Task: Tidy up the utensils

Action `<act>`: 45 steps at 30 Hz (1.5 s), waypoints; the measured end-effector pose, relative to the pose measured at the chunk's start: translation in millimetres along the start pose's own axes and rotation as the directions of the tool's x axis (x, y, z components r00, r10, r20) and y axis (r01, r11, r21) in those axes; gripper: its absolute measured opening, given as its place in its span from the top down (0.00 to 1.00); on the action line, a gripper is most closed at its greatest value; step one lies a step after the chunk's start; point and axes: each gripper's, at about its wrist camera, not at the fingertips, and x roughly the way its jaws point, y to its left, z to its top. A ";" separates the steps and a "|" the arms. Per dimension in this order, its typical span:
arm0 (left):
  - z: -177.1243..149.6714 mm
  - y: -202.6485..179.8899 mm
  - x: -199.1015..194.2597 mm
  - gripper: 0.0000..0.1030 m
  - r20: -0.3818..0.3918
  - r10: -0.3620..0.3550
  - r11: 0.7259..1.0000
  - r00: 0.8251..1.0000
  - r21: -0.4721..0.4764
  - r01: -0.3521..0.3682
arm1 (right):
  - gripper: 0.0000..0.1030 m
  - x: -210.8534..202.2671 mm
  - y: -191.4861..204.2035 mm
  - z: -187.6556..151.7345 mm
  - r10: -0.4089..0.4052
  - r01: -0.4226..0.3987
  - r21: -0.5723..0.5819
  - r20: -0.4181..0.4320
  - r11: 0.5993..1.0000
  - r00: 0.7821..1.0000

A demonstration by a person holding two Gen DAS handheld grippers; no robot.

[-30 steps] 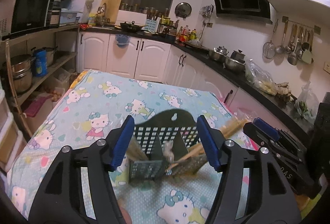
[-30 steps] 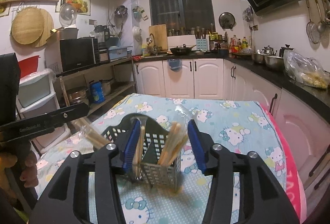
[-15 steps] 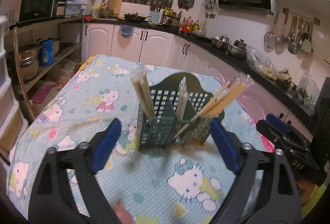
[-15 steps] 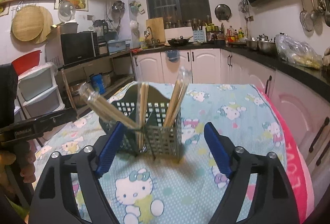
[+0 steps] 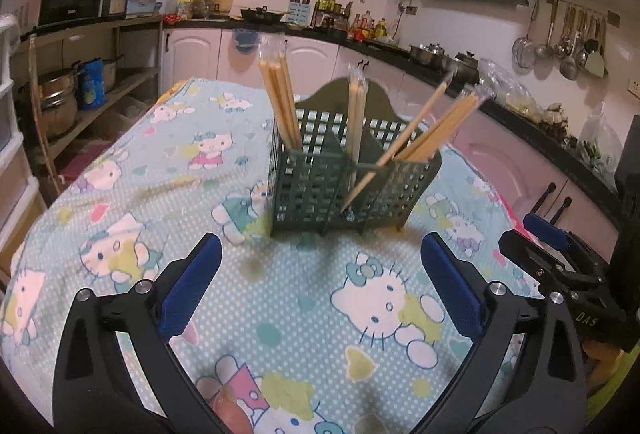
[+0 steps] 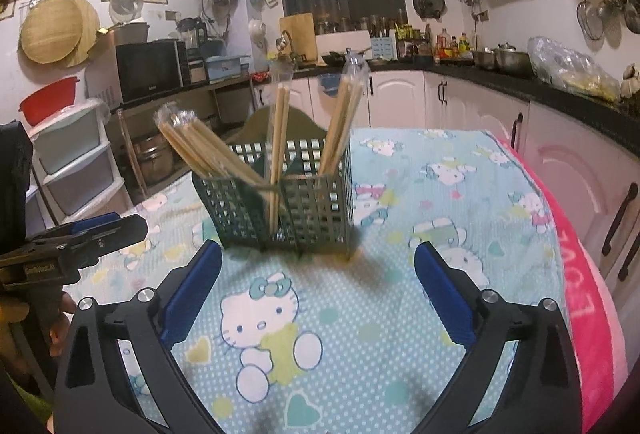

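The green utensil caddy (image 5: 352, 178) stands upright mid-counter (image 5: 120, 234), straight ahead of both. The left hand-held gripper (image 5: 320, 286) and right hand-held gripper (image 6: 318, 286) have just been opening; both gape empty, about equally near.

A table under a cartoon-cat cloth (image 5: 120, 170) carries a green utensil basket (image 5: 320, 190) holding chopsticks (image 5: 280, 102)
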 end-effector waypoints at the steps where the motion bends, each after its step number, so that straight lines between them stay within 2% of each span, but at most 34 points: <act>1: -2.8 -0.5 1.3 0.11 -0.003 0.000 1.000 1.000 0.001 0.000 | 0.08 1.0 -0.6 -3.0 -0.003 0.003 -0.002 -0.006 1.000 1.000; 10: -18.5 4.0 8.3 0.11 0.048 0.038 0.999 0.998 -0.002 -0.038 | 0.08 2.0 6.4 -22.9 -0.076 0.080 -0.085 0.041 0.993 0.996; 16: -20.4 4.4 11.8 0.11 0.096 0.066 0.998 0.993 0.006 -0.067 | 0.07 3.4 7.3 -30.1 -0.111 0.119 -0.097 0.088 0.988 0.990; 23: -21.6 3.4 11.3 0.11 0.185 0.089 0.996 0.979 0.003 -0.091 | 0.06 -3.8 5.7 -26.5 -0.156 0.174 -0.076 0.197 0.982 0.968; 28: -23.9 1.7 19.9 0.11 0.154 0.097 0.995 0.983 0.013 -0.101 | 0.06 2.8 4.6 -27.8 -0.161 0.176 -0.068 0.182 0.982 0.970; 35: -26.4 -2.2 17.8 0.11 0.166 0.104 0.993 0.981 0.034 -0.111 | 0.06 4.3 10.1 -30.1 -0.156 0.173 -0.089 0.174 0.981 0.972; 45: -25.7 4.0 17.1 0.11 0.162 0.107 0.994 0.981 0.002 -0.109 | 0.06 4.3 10.6 -31.0 -0.157 0.173 -0.084 0.171 0.981 0.973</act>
